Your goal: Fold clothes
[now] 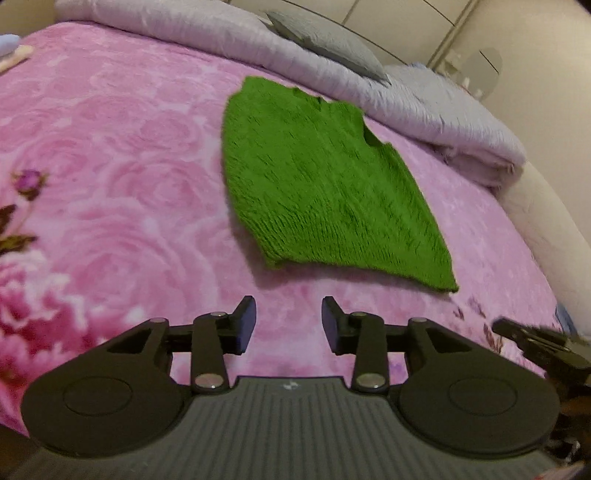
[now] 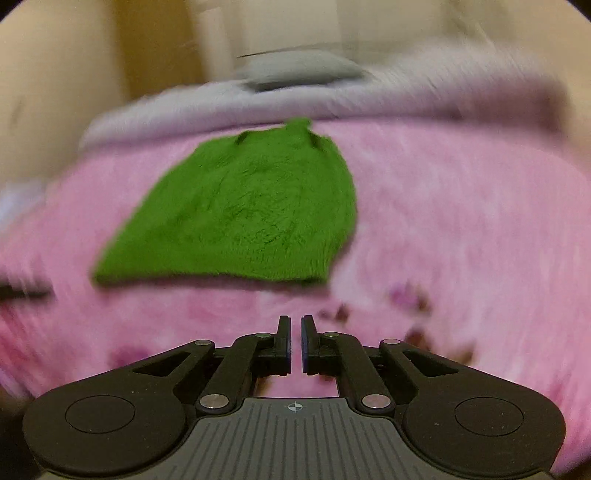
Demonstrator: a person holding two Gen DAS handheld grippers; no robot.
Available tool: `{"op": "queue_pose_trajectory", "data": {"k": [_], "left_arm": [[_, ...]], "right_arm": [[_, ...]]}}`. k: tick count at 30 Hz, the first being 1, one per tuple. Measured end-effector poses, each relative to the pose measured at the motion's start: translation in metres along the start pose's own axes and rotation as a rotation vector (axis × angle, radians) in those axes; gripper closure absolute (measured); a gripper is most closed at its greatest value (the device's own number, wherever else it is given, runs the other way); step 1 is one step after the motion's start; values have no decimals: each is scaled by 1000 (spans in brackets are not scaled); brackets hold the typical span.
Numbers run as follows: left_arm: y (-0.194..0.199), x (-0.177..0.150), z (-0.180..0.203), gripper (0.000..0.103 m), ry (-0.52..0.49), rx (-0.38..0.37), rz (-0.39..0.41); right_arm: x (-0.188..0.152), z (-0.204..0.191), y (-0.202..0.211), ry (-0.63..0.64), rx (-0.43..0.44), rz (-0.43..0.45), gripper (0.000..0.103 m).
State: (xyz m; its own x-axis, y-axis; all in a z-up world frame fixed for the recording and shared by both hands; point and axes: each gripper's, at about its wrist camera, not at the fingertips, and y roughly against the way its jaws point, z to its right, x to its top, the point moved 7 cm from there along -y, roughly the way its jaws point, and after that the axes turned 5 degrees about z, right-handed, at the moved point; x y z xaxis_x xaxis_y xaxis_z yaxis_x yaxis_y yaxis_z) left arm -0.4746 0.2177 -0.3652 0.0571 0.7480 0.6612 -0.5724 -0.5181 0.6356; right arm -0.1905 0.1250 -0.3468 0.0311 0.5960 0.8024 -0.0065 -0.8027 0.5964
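A green knitted garment (image 1: pixel 325 192) lies flat on the pink rose-patterned blanket (image 1: pixel 110 166); its hem edge faces me and its neckline points toward the far side. My left gripper (image 1: pixel 289 306) hovers just short of the hem, open, with only blanket between its fingers. At the right edge of the left wrist view the right gripper (image 1: pixel 535 343) shows as a dark shape. In the blurred right wrist view the same green garment (image 2: pixel 243 214) lies ahead, and my right gripper (image 2: pixel 295 325) is shut with a thin slit between its pads and nothing held.
A rolled lilac duvet (image 1: pixel 369 85) and a grey pillow (image 1: pixel 328 40) lie along the far side of the bed. The bed's cream edge (image 1: pixel 546 221) curves down on the right. Cupboard doors (image 1: pixel 406 18) stand behind. A pale object (image 1: pixel 11 55) sits at the far left.
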Motion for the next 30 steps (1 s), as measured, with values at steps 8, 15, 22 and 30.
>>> {"op": "queue_pose_trajectory", "data": {"k": [8, 15, 22, 30], "left_arm": [[-26, -4, 1, 70, -68, 31, -1], [-42, -7, -6, 70, -24, 5, 11], [-53, -6, -2, 69, 61, -36, 47], [-58, -8, 1, 68, 59, -48, 61]], "right_arm": [[-16, 4, -32, 10, 38, 26, 99], [-19, -1, -59, 384, -108, 55, 98], [-24, -17, -91, 670, -156, 77, 98], [-43, -26, -110, 915, -191, 94, 98]]}}
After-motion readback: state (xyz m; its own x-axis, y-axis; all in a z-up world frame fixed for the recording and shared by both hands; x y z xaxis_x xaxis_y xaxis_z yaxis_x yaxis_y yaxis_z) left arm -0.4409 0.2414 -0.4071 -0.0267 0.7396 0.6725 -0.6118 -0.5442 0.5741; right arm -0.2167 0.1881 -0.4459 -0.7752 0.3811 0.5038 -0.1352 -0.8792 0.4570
